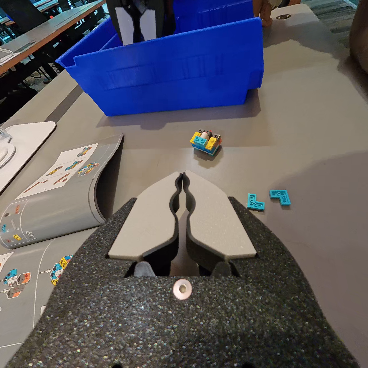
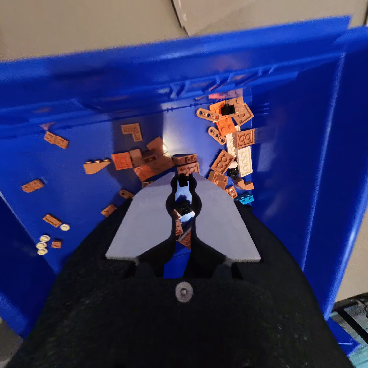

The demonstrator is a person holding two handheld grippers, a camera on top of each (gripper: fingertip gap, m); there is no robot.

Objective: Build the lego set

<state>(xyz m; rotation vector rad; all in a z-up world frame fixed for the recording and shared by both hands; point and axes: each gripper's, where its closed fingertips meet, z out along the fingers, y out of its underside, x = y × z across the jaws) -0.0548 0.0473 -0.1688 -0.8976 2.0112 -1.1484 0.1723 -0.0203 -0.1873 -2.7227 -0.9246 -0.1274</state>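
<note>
My left gripper (image 1: 182,175) is shut and empty, low over the grey table (image 1: 288,139). A small built lego block (image 1: 206,143) of yellow, teal, white and grey stands beyond its tips. Two teal L-shaped plates (image 1: 255,203) (image 1: 280,197) lie to the right of the fingers. My right gripper (image 2: 183,176) reaches down into the blue bin (image 2: 298,159) and its tips pinch a small black lego piece (image 2: 182,181). Several brown, orange and white pieces (image 2: 223,164) lie on the bin floor around it. The right gripper also shows in the left wrist view (image 1: 139,22), inside the bin (image 1: 169,79).
An open instruction booklet (image 1: 59,191) lies to the left of my left gripper, with a white tray (image 1: 25,147) beyond it. A second black piece (image 2: 182,209) lies under the right fingers. A teal brick (image 2: 245,199) sits by the bin's right wall.
</note>
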